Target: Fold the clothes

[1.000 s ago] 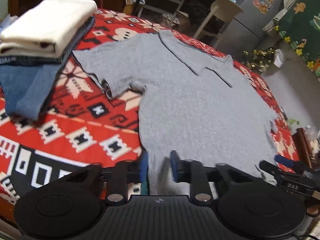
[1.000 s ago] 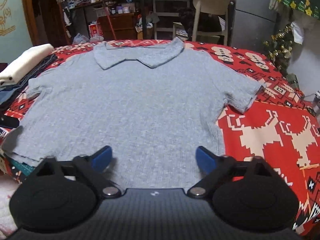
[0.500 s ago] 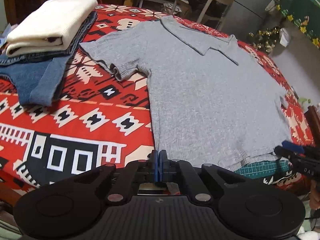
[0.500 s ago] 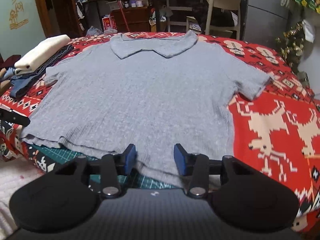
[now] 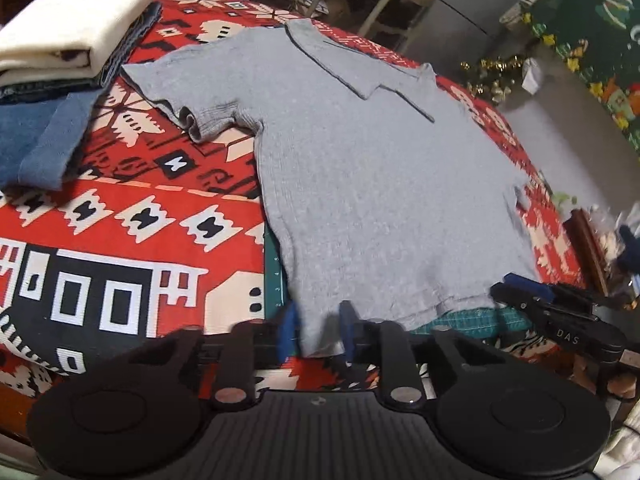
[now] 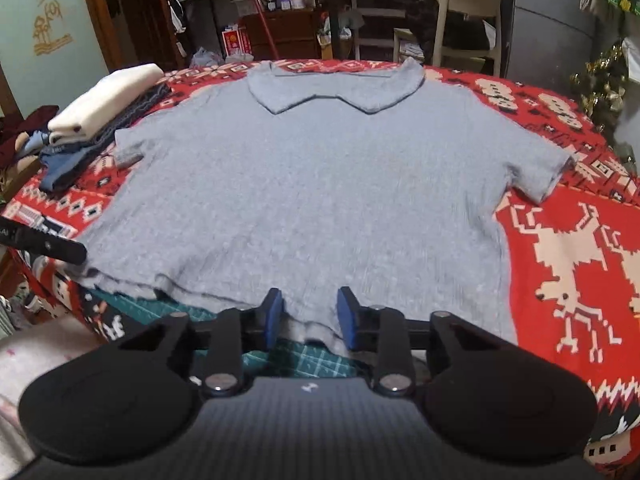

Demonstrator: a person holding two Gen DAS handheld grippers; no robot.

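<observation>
A grey collared shirt (image 5: 380, 180) lies flat on the red patterned cloth, collar at the far side. My left gripper (image 5: 317, 332) is at the near left corner of the hem. Its jaws are parting, and the corner of the cloth hangs between the blue pads. My right gripper (image 6: 310, 316) is at the hem of the shirt (image 6: 320, 184), further right. Its jaws are closing, the hem edge lies between them, and a gap shows on each side. Each gripper also shows in the other's view: the right gripper (image 5: 532, 292) and the left gripper (image 6: 60, 248).
A folded stack with a cream garment (image 5: 72, 24) on top sits at the far left, over blue denim (image 5: 40, 140). A green cutting mat (image 6: 168, 312) peeks out under the hem at the table's near edge. A chair (image 6: 468, 12) and cluttered furniture stand behind.
The right jaws have narrowed from wide apart to either side of the hem. The left jaws were shut half a second ago and now stand apart around the hem corner.
</observation>
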